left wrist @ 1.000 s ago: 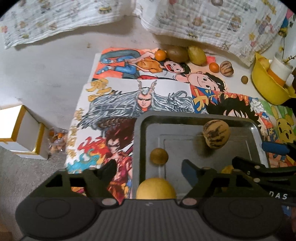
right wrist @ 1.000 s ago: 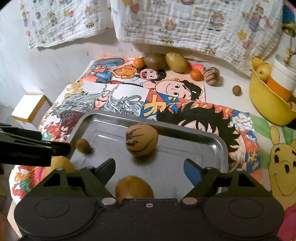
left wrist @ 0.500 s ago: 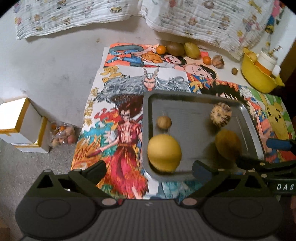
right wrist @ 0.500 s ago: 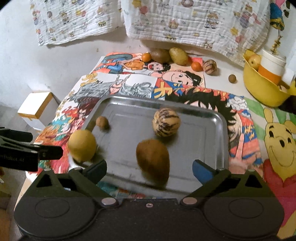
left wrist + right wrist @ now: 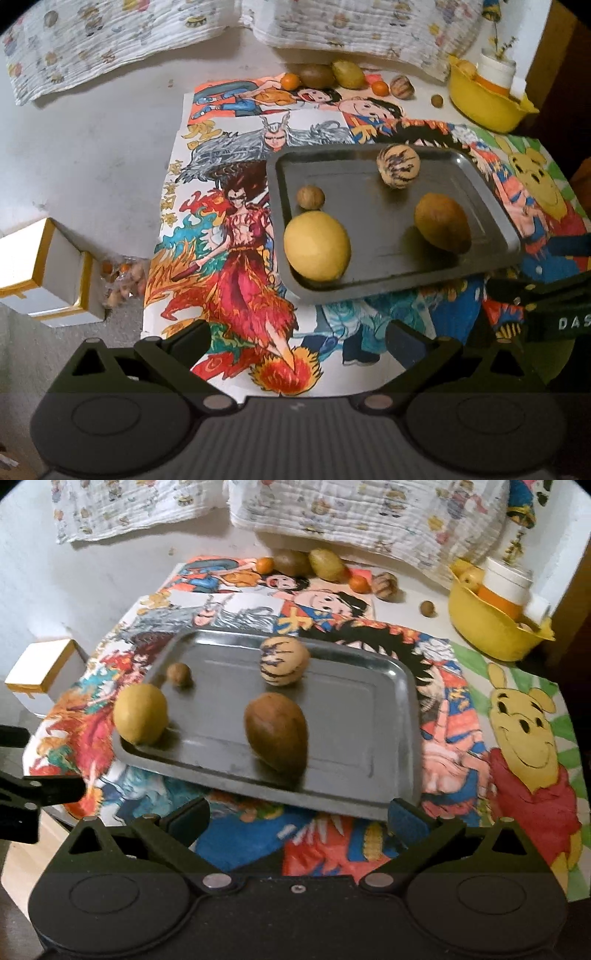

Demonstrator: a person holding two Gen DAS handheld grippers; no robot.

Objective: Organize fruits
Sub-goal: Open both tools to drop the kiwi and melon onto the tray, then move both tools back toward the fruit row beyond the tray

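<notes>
Both withdrawn open grippers (image 5: 295, 338) (image 5: 297, 818), tray (image 5: 369, 716) fruits now ahead.

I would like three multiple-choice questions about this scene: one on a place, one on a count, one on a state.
1. Where does the large yellow fruit lie on the metal tray?
A. near left corner
B. far right corner
C. centre

2. How many fruits lie on the tray?
A. two
B. four
C. six

3. How is the right gripper?
A. shut on a fruit
B. open, empty
C. shut on the tray

Answers: 1 A, it lies at the near left rim. 2 B, yellow, brown, striped and small round. 3 B, nothing between the fingers.
</notes>
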